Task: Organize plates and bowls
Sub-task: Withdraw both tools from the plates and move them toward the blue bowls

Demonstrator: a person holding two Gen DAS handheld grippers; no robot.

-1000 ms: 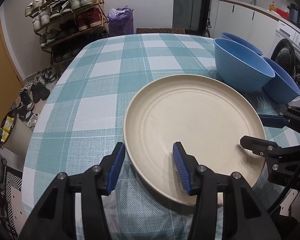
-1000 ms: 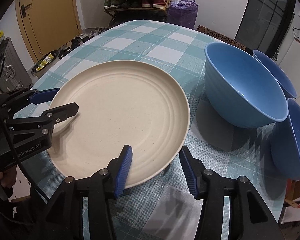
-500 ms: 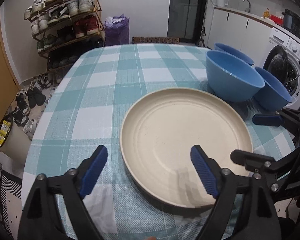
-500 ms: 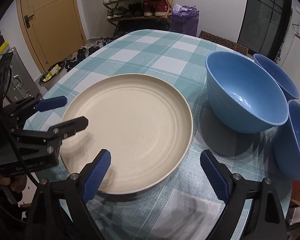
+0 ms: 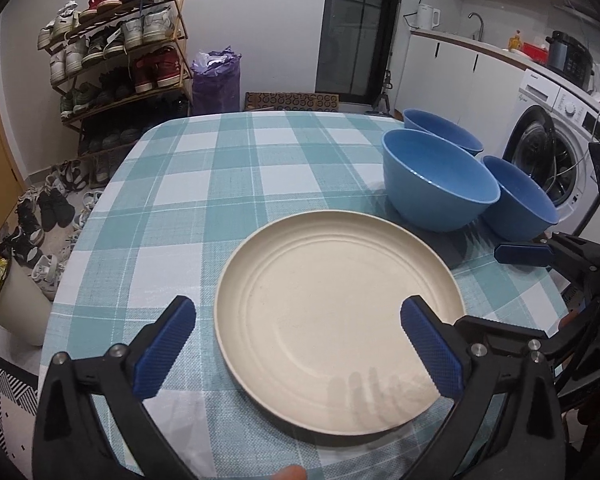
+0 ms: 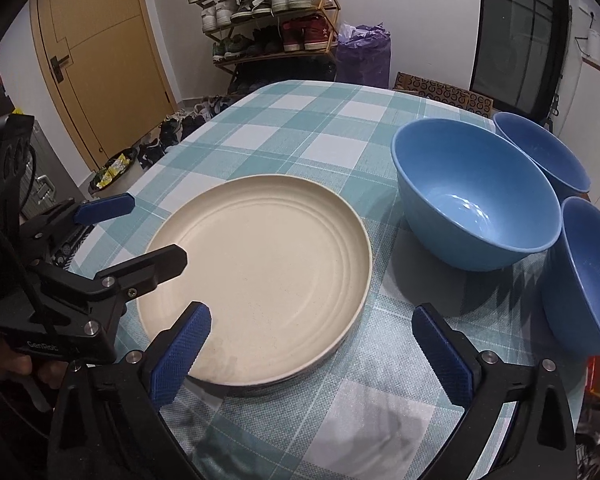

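Plate lies flat on checked table, freed for stacking, we judge; our left gripper and right gripper opening, jaws straddling its rim, untouching.

a lived-in home, its kitchen and entryway sharing one room: a table under a teal checked cloth is standing at the centre, while a washing machine is sitting under a white counter with a tap, kettle and cooker at far right. a loaded shoe rack is leaning by the far wall, loose shoes are lying on the floor at left, and a wooden door is standing closed.
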